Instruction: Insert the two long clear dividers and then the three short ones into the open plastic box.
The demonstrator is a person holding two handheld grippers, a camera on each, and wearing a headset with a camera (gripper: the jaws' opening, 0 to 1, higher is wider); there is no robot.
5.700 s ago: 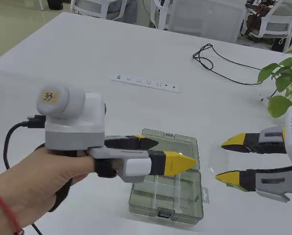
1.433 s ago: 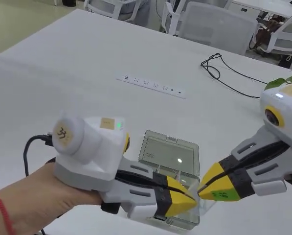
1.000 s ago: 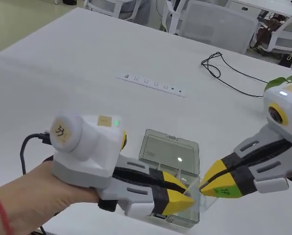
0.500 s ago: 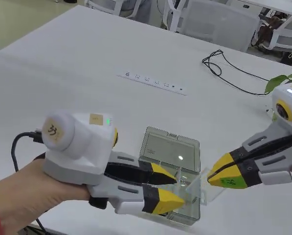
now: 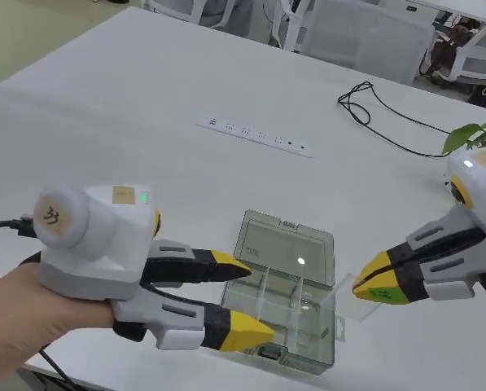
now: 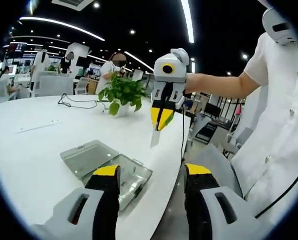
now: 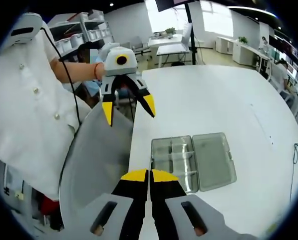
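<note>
The open clear plastic box (image 5: 308, 338) lies near the table's front edge, its lid (image 5: 283, 244) folded flat behind it; clear dividers stand inside, forming compartments. My left gripper (image 5: 241, 297) is open over the box's left side, nothing between its jaws. My right gripper (image 5: 365, 287) is shut on a clear divider (image 5: 347, 298), held just right of the box and above it. In the left gripper view the box (image 6: 109, 162) lies ahead, and the right gripper (image 6: 161, 114) dangles the divider (image 6: 154, 138). In the right gripper view the box (image 7: 191, 160) sits beyond my shut jaws, and the left gripper (image 7: 128, 106) is open.
A white power strip (image 5: 255, 137) lies mid-table and a black cable (image 5: 381, 106) coils at the back right. A potted plant (image 5: 475, 134) stands at the right edge. Chairs line the far side. The table's near edge runs just below the box.
My left gripper has opened and drawn back to the left, away from the divider. My right gripper has moved right and slightly up, still holding the divider.
</note>
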